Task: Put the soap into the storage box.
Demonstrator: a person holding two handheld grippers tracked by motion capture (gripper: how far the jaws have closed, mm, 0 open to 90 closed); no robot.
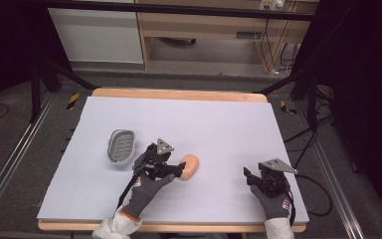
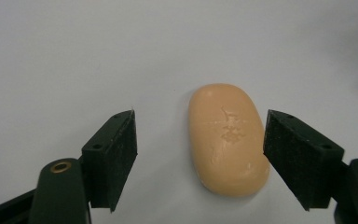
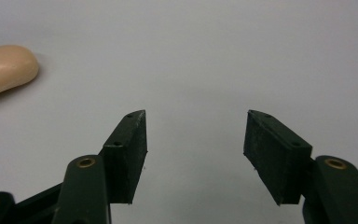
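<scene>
A peach-coloured bar of soap (image 1: 189,167) lies flat on the white table sheet (image 1: 204,124). My left gripper (image 1: 175,170) is open right at the soap's near end. In the left gripper view the soap (image 2: 227,138) sits between the spread jaws, close to the right-hand jaw, and the gripper (image 2: 199,158) does not hold it. A metal soap dish (image 1: 121,146) with a slotted bottom rests on the table to the left of that gripper. My right gripper (image 1: 251,178) is open low over the table at the right front; between its jaws (image 3: 195,156) is bare sheet. The soap (image 3: 4,69) shows at that view's left edge.
The table's wooden edge (image 1: 179,94) runs along the far side. Beyond it are the floor, a wooden desk (image 1: 204,25) and cables. Black frame legs stand at both sides. Cables trail from the right gripper over the table's right edge.
</scene>
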